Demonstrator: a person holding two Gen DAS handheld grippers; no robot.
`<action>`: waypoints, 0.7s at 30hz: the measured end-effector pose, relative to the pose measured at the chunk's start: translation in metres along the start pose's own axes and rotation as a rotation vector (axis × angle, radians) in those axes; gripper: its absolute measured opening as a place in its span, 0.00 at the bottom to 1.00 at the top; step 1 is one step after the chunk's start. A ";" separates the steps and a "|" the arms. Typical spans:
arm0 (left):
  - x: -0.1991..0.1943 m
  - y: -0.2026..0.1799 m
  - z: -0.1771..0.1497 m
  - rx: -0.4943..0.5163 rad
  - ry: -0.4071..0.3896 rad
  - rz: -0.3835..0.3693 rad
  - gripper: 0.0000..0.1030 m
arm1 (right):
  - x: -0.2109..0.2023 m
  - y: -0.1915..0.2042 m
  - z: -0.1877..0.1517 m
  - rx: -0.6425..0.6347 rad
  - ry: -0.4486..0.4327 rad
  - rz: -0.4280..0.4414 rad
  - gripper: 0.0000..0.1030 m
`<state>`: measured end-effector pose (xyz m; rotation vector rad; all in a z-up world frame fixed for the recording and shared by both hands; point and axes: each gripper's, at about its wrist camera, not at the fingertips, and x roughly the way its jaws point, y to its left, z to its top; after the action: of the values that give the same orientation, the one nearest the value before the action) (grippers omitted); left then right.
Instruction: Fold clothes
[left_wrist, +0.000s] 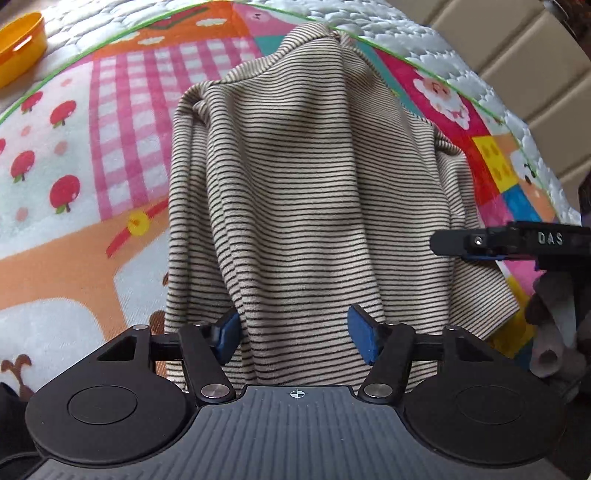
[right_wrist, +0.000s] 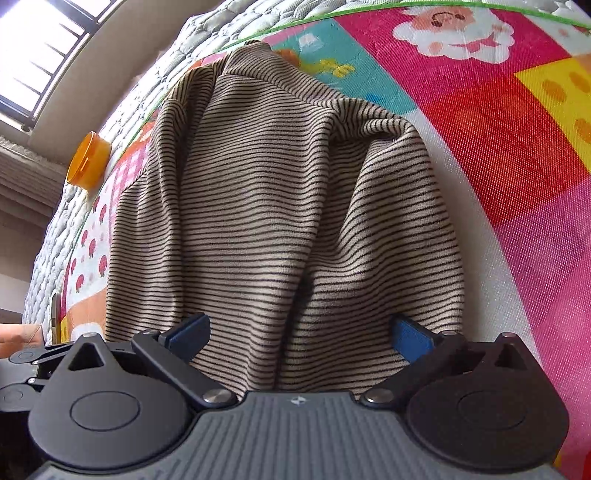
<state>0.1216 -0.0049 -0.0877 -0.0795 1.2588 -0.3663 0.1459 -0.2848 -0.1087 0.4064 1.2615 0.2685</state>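
The striped shirt (left_wrist: 314, 192) lies on the colourful blanket (left_wrist: 110, 147) (over a mattress). Both the left gripper (left_wrist: 291, 332) and the right gripper (right_wrist: 299, 336) stand wide around its near edge, pads not pressing, probably having released a fold.

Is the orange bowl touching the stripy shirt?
Apart. The left wrist view shows the orange bowl at the far corner, with a wide stretch of mat between it and the shirt.
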 end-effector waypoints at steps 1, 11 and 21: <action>0.000 -0.004 -0.001 0.023 -0.004 0.011 0.50 | 0.001 0.002 0.000 -0.007 0.006 -0.011 1.00; -0.007 -0.026 -0.001 0.118 -0.088 0.034 0.15 | 0.006 0.016 -0.005 -0.097 0.032 -0.075 1.00; -0.098 0.058 0.117 -0.148 -0.540 0.177 0.09 | 0.012 0.029 -0.012 -0.210 0.045 -0.151 1.00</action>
<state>0.2191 0.0639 0.0235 -0.1787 0.7484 -0.0848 0.1383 -0.2519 -0.1095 0.1250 1.2869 0.2798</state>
